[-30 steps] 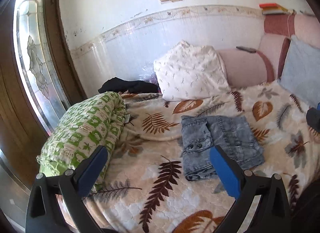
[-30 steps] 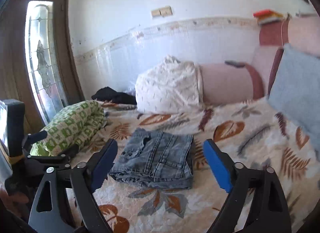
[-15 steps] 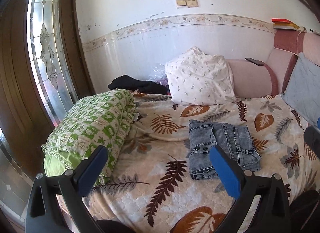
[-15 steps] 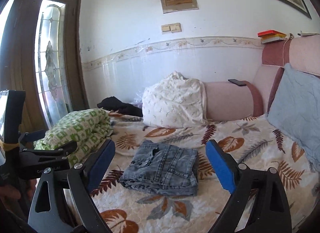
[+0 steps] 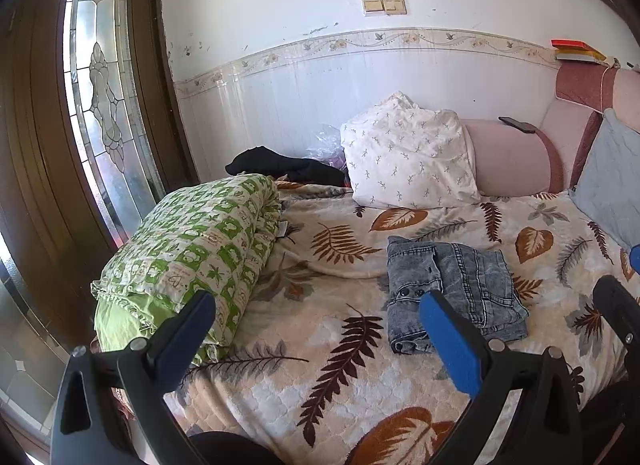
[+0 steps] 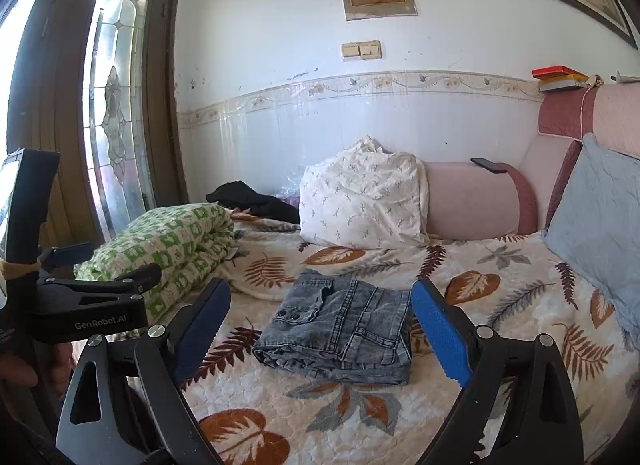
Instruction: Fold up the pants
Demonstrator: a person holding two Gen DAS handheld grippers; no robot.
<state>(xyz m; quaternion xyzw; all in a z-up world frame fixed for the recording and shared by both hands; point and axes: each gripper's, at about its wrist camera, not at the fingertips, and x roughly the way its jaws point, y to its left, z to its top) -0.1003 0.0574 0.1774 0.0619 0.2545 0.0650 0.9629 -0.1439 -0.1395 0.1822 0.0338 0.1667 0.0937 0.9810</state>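
Centrally placed: grey denim pants [image 6: 340, 329], folded into a compact rectangle, are laid on the leaf-print bedspread [image 5: 344, 349].
Left gripper [image 5: 316, 335]: held above the bed with blue pads spread wide, nothing gripped.
Right gripper [image 6: 320, 329]: likewise spread, nothing gripped, hovering apart from the pants.
Beside: a green patterned quilt [image 5: 200, 257] is rolled up on the left.

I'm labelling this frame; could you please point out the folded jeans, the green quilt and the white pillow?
folded jeans [image 6: 344, 329]: right wrist view, top denim layer.
green quilt [image 5: 200, 249]: left wrist view, upper side.
white pillow [image 5: 408, 157]: left wrist view, front face.
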